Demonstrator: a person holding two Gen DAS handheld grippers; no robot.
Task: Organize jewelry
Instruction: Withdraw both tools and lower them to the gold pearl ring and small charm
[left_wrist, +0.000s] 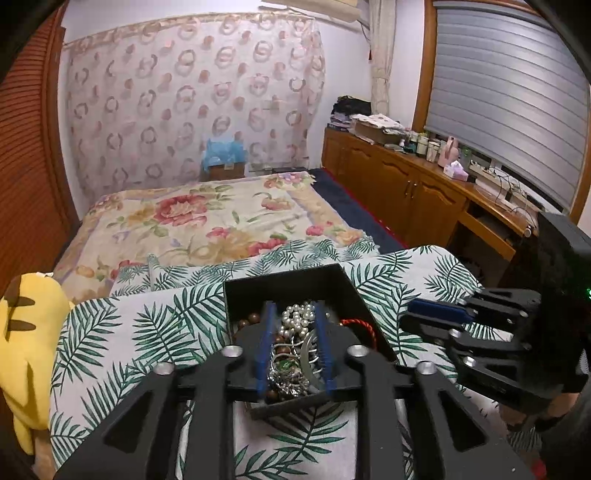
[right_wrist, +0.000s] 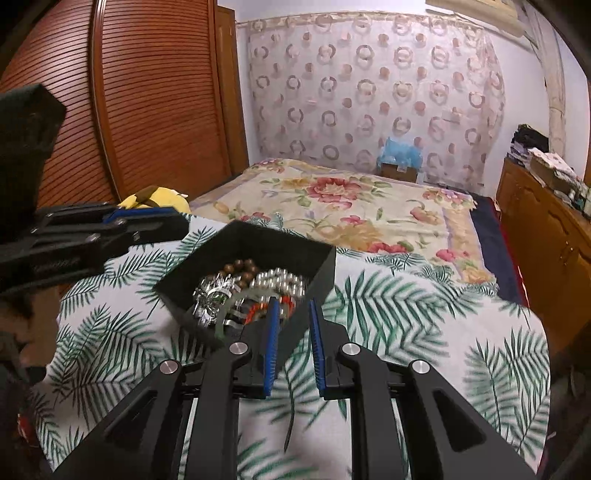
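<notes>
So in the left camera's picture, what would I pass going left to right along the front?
Yellow plush toy → black jewelry box with the left gripper over it → right gripper → wooden cabinets behind.

We are logging one black open-topped box (left_wrist: 314, 284), sitting upright on the palm-leaf cloth (left_wrist: 147, 332) and holding a tangled heap of jewelry. We are noting in it a white pearl strand (left_wrist: 295, 319), brown wooden beads (right_wrist: 240, 267), silver chain pieces (left_wrist: 288, 376), a pale green bangle (right_wrist: 236, 304) and a red cord (left_wrist: 360, 326), all lying overlapped.
</notes>
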